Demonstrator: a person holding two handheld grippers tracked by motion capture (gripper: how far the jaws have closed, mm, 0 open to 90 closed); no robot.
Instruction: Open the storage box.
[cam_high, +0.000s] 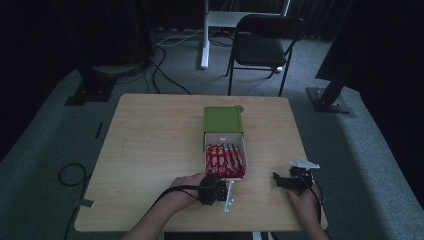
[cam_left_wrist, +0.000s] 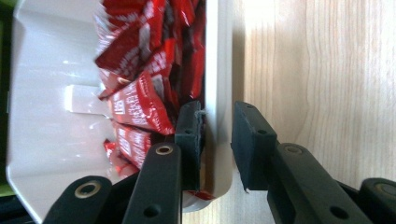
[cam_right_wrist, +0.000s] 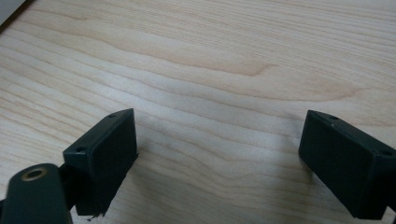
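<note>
The near wall of the white tray (cam_left_wrist: 217, 70) of red packets (cam_left_wrist: 140, 100) is straddled narrowly by the left gripper (cam_left_wrist: 217, 135), seen in its own view, while the right gripper (cam_right_wrist: 219, 154) is held wide over bare table (cam_right_wrist: 224, 60).

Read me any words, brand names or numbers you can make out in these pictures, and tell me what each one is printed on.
Nothing reads clearly.
Red packets in the white tray: white lettering, too blurred and tilted to read in the left gripper view, too small in the high view.
Green sleeve of the box: no print visible.
Left hand-held gripper, astride the tray wall, and wooden table: no markings.
</note>
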